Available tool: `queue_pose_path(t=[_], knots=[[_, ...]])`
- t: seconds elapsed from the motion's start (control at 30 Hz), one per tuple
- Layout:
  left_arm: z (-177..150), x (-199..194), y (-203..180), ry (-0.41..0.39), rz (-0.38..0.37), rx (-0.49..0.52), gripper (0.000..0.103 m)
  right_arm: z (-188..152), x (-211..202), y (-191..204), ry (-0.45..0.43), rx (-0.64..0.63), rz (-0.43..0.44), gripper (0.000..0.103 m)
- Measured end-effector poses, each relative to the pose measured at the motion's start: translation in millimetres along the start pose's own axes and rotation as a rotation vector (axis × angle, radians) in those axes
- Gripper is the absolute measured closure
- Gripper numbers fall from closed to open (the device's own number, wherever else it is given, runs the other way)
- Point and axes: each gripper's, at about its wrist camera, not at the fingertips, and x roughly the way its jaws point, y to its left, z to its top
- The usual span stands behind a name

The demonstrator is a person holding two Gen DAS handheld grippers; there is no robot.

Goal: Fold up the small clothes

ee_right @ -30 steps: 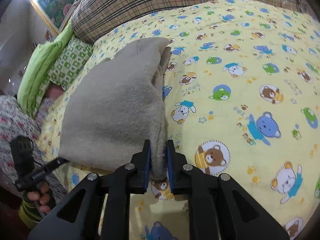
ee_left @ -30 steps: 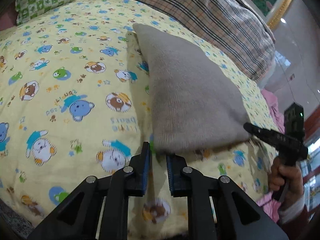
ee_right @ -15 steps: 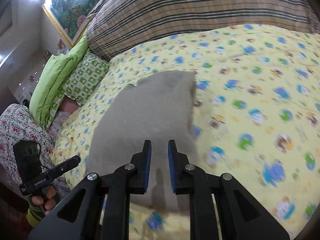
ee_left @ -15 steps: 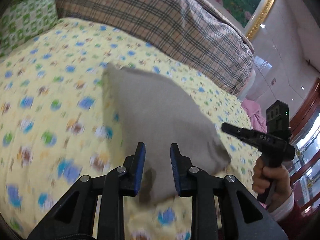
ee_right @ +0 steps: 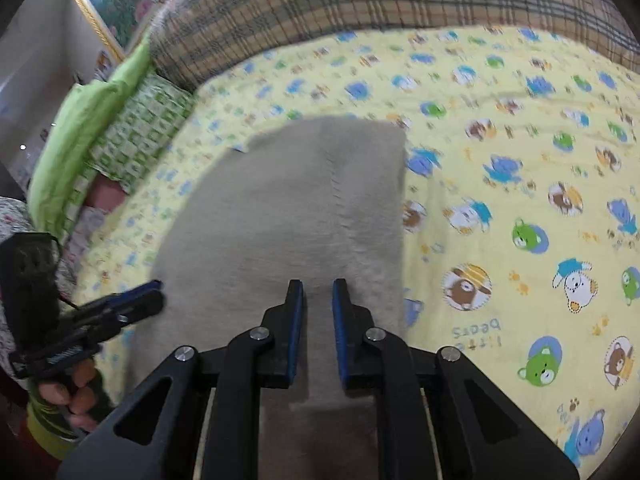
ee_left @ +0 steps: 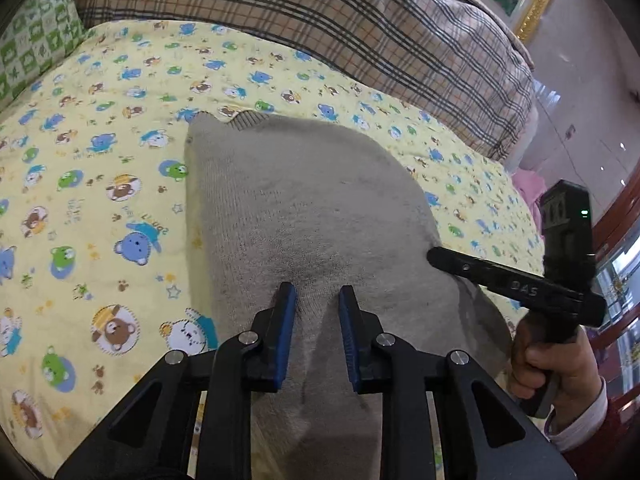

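A grey knitted garment lies on the yellow bear-print bedsheet, its near end lifted off the bed. My left gripper is shut on the garment's near left corner, cloth pinched between the blue pads. My right gripper is shut on the near right corner of the same garment. The right gripper also shows at the right of the left wrist view, and the left gripper at the left of the right wrist view.
A plaid quilt lies along the far side of the bed. A green patterned pillow and a plain green one sit at the bed's left end. A pink cloth hangs off the right side.
Both grippers have lifted the garment's near edge off the bed and carried it up and forward; the far part still rests on the sheet.
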Motion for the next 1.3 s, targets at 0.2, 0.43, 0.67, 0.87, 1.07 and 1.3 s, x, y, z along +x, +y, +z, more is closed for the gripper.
queue_pose_path(t=[0.2,0.43,0.67,0.87,1.07,1.3], knots=[[-4,9,2,-0.021,0.002,0.005,0.081,0,13,-17,0.008,0.008,0.018,0.089],[-3,-4,-2,-0.035,-0.011,0.004,0.081,2,5,-16,-0.015,0.025,0.012,0.089],[-36,-49,-17,-0.043,-0.074,0.046,0.08,-23,-46,-3,-0.08,0.033,0.008,0.085],[-78,-60,-17,-0.005,-0.117,0.033,0.08,-60,-71,5,-0.046,0.012,0.036,0.085],[-98,-46,0,0.028,-0.108,-0.021,0.082,-90,-67,-7,-0.013,-0.007,-0.005,0.085],[-104,-49,0,0.011,-0.1,-0.042,0.081,-96,-71,-5,-0.029,-0.019,-0.042,0.085]])
